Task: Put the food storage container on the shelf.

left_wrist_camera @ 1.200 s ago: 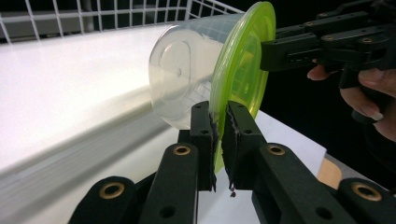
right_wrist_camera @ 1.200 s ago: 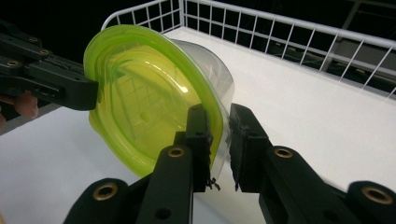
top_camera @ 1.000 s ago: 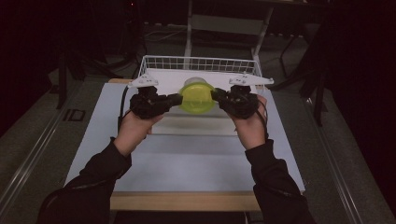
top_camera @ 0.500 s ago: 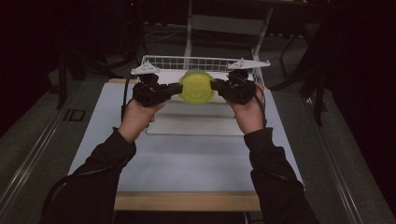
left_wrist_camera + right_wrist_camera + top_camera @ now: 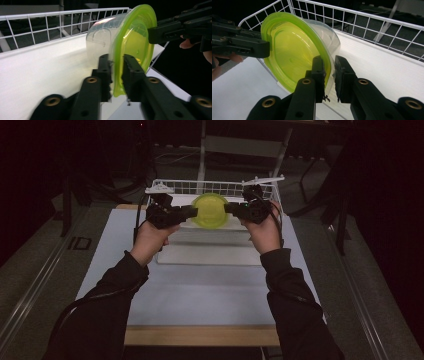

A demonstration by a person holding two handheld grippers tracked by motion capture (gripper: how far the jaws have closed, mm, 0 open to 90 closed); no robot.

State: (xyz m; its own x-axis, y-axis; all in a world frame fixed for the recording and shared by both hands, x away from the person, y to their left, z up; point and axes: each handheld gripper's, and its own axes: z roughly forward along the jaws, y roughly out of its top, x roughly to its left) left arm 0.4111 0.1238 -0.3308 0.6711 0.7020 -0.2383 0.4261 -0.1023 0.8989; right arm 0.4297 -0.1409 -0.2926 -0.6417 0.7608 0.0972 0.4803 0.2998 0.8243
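Observation:
A clear tub with a lime-green lid (image 5: 210, 211) hangs on its side between my two grippers, over the front of the white wire basket (image 5: 215, 184). My left gripper (image 5: 194, 211) straddles the lid's rim (image 5: 140, 37). Its jaws have just been opening, and the rim still sits between them with a thin gap. In the left gripper view its fingertips (image 5: 117, 60) flank the green edge. My right gripper (image 5: 227, 209) is shut on the opposite side of the rim (image 5: 292, 50), as its own fingertips (image 5: 329, 62) show.
The basket has a white floor (image 5: 45, 67) and a mesh wall (image 5: 362, 20). A white board (image 5: 210, 251) lies before it on the pale table mat (image 5: 200, 290). Dark floor and stand legs (image 5: 202, 155) surround the table.
Both hands have carried the tub away from the person, from above the white board to the basket's front edge. The left jaws look slightly wider.

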